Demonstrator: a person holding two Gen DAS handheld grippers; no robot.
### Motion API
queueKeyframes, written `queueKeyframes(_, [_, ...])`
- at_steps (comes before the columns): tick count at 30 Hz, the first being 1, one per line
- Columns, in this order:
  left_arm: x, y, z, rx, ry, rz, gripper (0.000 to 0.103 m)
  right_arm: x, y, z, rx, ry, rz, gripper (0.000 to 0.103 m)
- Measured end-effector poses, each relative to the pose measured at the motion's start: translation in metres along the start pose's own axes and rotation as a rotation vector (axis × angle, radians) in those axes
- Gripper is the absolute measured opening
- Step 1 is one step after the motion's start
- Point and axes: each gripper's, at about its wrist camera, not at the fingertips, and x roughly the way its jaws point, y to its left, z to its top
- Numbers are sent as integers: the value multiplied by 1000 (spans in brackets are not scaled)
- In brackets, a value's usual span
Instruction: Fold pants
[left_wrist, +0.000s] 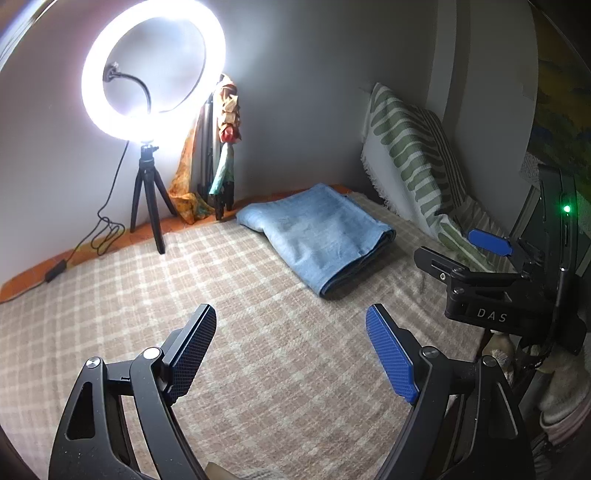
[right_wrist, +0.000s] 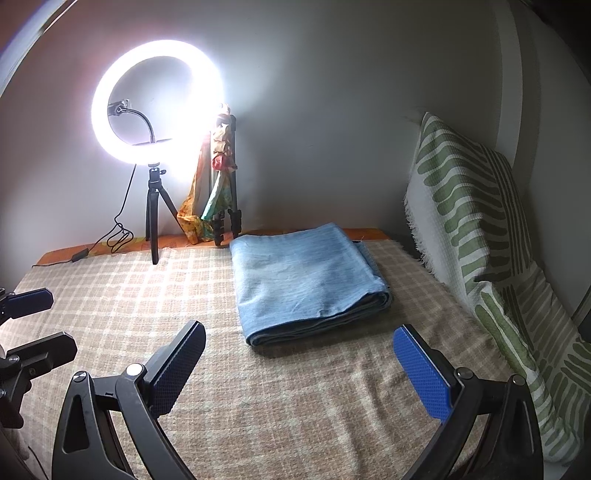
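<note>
The bases of both tools are cut off by the bottom edge of each view, and the person's hands do not show. The ring light (right_wrist: 157, 101) glares so hard that the wall around it washes out. The folded light-blue denim pants (right_wrist: 308, 282) lie flat on the checked blanket (right_wrist: 258, 406) of the bed, ahead of the right tool (right_wrist: 299, 365) and apart from its tips. The right tool stands wide with nothing between its jaws. From the left tool (left_wrist: 290, 347), also wide and empty, the pants (left_wrist: 317, 236) lie ahead and slightly right, well apart.
</note>
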Motion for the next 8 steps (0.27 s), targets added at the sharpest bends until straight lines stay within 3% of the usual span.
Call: queueKeyframes(8, [-2,-1,-3,9,-17,27,83,3,2,-1,-6,1,7,103])
